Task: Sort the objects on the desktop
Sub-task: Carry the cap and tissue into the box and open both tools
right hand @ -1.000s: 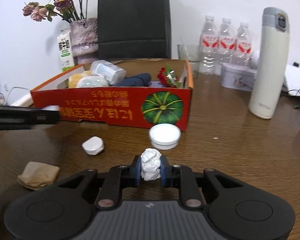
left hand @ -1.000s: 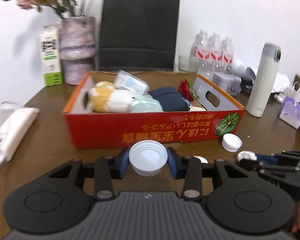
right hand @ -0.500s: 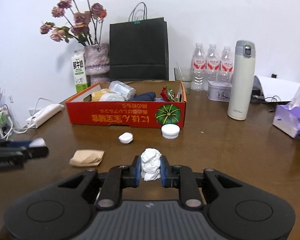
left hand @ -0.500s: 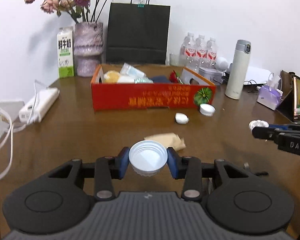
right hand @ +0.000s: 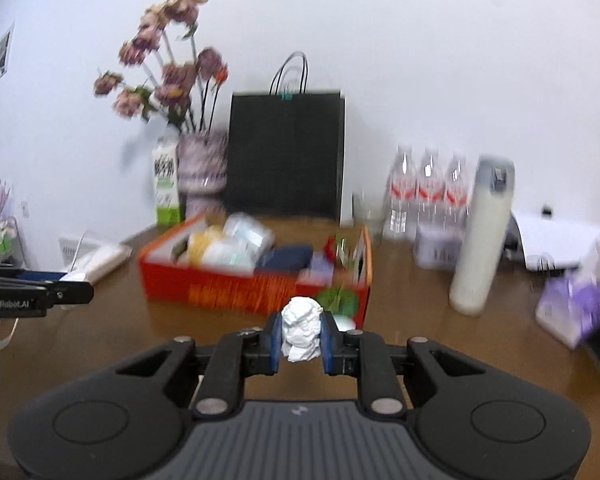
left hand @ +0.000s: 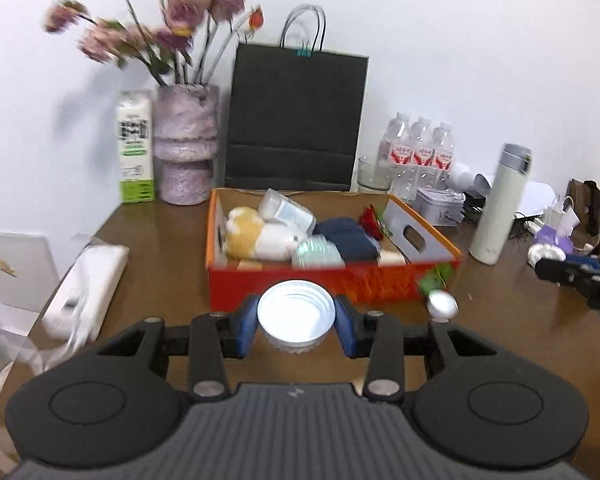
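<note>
My left gripper (left hand: 296, 326) is shut on a round white plastic lid (left hand: 296, 316), held above the table just before the red cardboard box (left hand: 300, 280). The box holds a plush toy (left hand: 256, 240), a clear container, dark cloth and a red flower. My right gripper (right hand: 300, 336) is shut on a crumpled white paper ball (right hand: 301, 326), in front of the same box (right hand: 228, 292). A second white lid (left hand: 442, 304) lies on the table by the box's right corner. The right gripper also shows at the far right of the left wrist view (left hand: 572, 276).
Behind the box stand a black paper bag (left hand: 296, 120), a vase of flowers (left hand: 186, 152) and a milk carton (left hand: 134, 148). Water bottles (left hand: 420, 148), a white thermos (left hand: 498, 208), a tin and a tissue pack (right hand: 572, 312) are on the right. A white power strip (left hand: 88, 284) lies left.
Both grippers have moved closer to the red box and higher, still holding the lid and the paper ball. The view is blurred with motion.
</note>
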{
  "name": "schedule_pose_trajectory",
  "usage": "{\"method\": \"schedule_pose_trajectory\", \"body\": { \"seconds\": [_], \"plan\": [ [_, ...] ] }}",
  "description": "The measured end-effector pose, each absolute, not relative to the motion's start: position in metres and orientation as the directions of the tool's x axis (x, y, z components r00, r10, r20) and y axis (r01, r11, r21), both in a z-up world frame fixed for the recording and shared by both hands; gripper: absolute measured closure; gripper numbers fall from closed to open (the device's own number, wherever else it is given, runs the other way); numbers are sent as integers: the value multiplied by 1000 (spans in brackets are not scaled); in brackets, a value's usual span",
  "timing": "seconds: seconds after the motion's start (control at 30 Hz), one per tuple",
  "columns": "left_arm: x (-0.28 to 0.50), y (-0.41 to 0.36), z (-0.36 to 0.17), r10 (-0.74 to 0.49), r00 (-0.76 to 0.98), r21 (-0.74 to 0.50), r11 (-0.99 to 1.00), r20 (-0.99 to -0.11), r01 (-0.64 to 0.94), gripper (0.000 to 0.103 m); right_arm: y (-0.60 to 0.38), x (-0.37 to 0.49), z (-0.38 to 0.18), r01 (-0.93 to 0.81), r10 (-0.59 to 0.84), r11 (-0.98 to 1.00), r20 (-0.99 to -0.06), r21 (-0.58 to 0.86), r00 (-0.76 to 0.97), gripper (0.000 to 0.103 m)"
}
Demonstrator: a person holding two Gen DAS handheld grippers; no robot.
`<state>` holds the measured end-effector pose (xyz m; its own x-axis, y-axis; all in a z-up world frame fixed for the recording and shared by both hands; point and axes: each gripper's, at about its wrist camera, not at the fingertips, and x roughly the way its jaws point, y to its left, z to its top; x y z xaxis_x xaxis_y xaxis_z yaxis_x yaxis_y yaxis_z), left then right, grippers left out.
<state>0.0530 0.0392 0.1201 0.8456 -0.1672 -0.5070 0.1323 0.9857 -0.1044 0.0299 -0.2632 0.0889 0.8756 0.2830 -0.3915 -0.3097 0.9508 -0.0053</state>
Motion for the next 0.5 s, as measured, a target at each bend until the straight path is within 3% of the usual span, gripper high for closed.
{"method": "schedule_pose_trajectory", "body": {
  "seconds": [0.13, 0.27, 0.43, 0.5],
  "plan": [
    [156, 43, 127, -173, 773, -123, 985, -610, 122, 63, -252, 141, 109, -322, 306, 945, -465, 46, 831, 85],
    [233, 37, 103, -138, 700, -96, 990, -701, 99, 63, -229, 246, 91, -269, 211, 963, -607, -5, 766, 85],
    [271, 38, 73, -201, 624, -173, 979, -755, 106, 62, -222, 324, 53, -263, 210, 964, -722, 40, 659, 84],
    [282, 36, 68, -223, 599, -167, 975, -770, 148, 61, -221, 341, 42, -250, 189, 968, -751, 34, 632, 80]
  ]
}}
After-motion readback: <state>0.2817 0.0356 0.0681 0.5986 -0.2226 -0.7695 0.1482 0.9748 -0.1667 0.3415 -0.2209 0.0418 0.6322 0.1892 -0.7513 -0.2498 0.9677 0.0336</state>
